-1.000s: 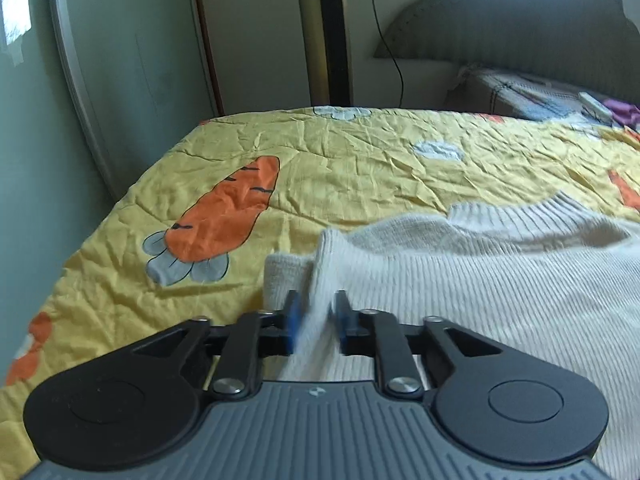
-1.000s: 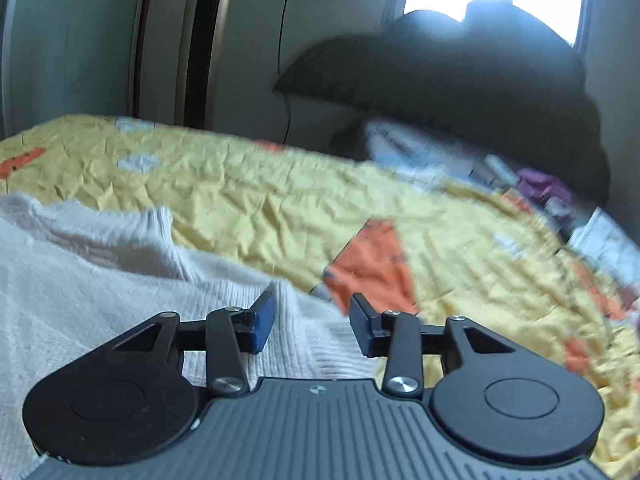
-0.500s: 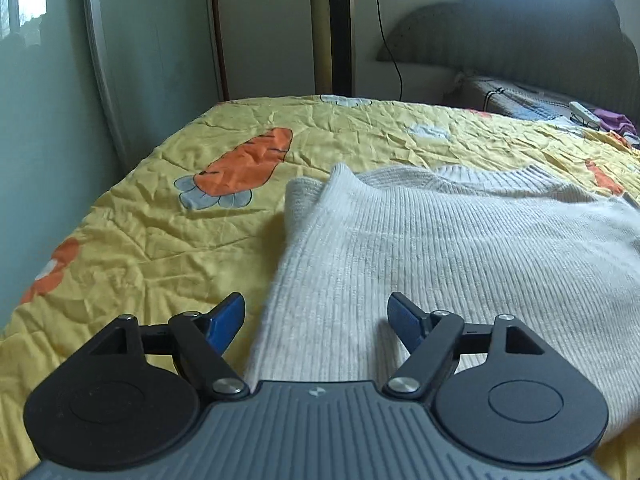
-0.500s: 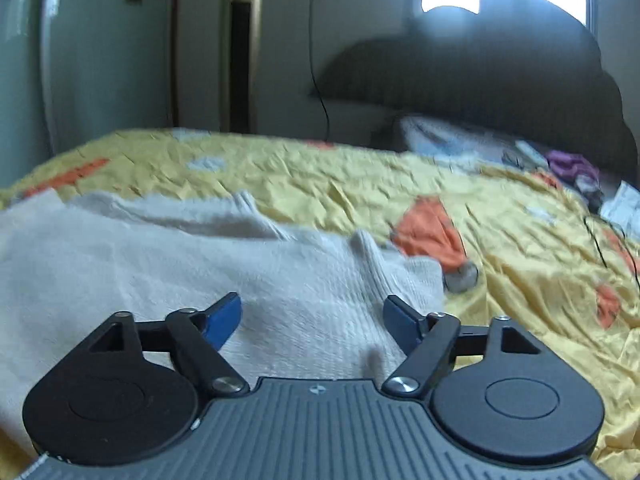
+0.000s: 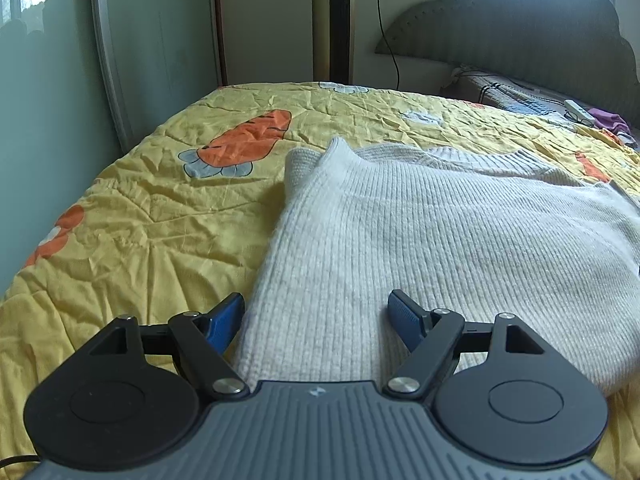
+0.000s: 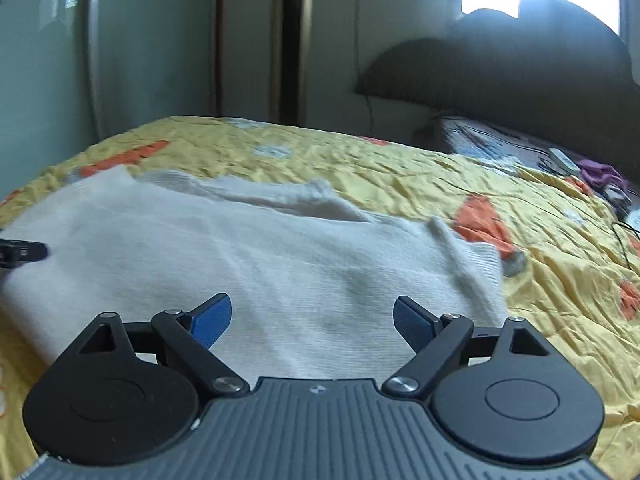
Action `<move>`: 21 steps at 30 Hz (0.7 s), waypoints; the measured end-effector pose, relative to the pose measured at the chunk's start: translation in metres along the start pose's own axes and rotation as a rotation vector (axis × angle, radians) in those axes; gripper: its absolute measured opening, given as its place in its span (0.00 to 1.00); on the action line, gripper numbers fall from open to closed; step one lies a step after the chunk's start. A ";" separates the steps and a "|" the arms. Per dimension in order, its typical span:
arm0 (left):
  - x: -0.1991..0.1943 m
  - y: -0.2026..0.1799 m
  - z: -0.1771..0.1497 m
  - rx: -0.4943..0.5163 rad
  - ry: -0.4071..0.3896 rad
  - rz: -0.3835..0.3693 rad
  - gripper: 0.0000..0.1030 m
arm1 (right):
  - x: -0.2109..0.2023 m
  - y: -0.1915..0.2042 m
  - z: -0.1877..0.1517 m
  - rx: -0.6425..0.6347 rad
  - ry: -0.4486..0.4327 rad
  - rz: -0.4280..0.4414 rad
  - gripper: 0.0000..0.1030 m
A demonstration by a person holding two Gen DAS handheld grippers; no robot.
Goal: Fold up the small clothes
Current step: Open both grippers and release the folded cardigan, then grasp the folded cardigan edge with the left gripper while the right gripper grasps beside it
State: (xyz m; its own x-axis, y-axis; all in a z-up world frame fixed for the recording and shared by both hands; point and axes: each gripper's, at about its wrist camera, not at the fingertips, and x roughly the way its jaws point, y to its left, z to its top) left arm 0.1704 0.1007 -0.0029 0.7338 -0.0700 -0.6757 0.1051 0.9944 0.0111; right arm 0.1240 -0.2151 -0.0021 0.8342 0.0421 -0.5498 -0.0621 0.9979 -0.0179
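A cream ribbed knit sweater point(image 5: 420, 232) lies folded over on the yellow carrot-print bedspread point(image 5: 168, 208). It also shows in the right wrist view point(image 6: 248, 256). My left gripper point(image 5: 316, 312) is open and empty, low over the sweater's near left edge. My right gripper point(image 6: 312, 316) is open and empty over the sweater's near right part. A dark tip of the left gripper point(image 6: 22, 252) shows at the left edge of the right wrist view.
A padded headboard point(image 5: 520, 40) and a pile of small items with purple cloth point(image 5: 604, 120) are at the far right. A wall and mirrored door point(image 5: 60, 80) run along the bed's left side. A tall gold fan tower point(image 6: 292, 48) stands behind.
One second ago my left gripper was shut on the sweater's edge. Both grippers have opened wide, released the sweater and drawn back; the sweater now lies flat.
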 end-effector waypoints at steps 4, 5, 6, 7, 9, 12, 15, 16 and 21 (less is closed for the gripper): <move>-0.003 0.004 -0.002 0.001 0.009 -0.009 0.76 | -0.009 0.034 0.000 -0.049 0.003 0.078 0.87; -0.003 0.005 -0.002 -0.002 0.013 -0.013 0.77 | -0.012 0.043 0.000 -0.064 -0.003 0.095 0.87; -0.004 0.007 -0.001 -0.006 0.018 -0.018 0.77 | -0.015 0.053 0.001 -0.078 -0.007 0.113 0.88; -0.005 0.008 0.000 -0.007 0.019 -0.024 0.77 | -0.018 0.061 0.001 -0.089 -0.010 0.132 0.88; -0.008 0.013 0.005 0.002 0.007 -0.029 0.77 | -0.022 0.079 0.002 -0.114 -0.016 0.170 0.88; -0.012 0.027 0.018 -0.007 -0.021 -0.040 0.77 | -0.028 0.106 0.001 -0.181 -0.021 0.201 0.90; -0.006 0.048 0.041 -0.075 -0.011 -0.123 0.77 | -0.031 0.137 -0.005 -0.292 -0.031 0.208 0.91; -0.002 0.054 0.049 -0.098 -0.001 -0.160 0.77 | -0.031 0.147 -0.008 -0.328 -0.033 0.208 0.91; 0.041 0.068 0.081 -0.122 0.109 -0.284 0.78 | -0.024 0.192 -0.017 -0.469 -0.056 0.190 0.91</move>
State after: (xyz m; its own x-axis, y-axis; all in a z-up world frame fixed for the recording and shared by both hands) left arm 0.2622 0.1589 0.0296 0.6098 -0.3438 -0.7141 0.2092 0.9389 -0.2734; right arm 0.0826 -0.0256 -0.0070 0.8115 0.2356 -0.5347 -0.4438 0.8437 -0.3018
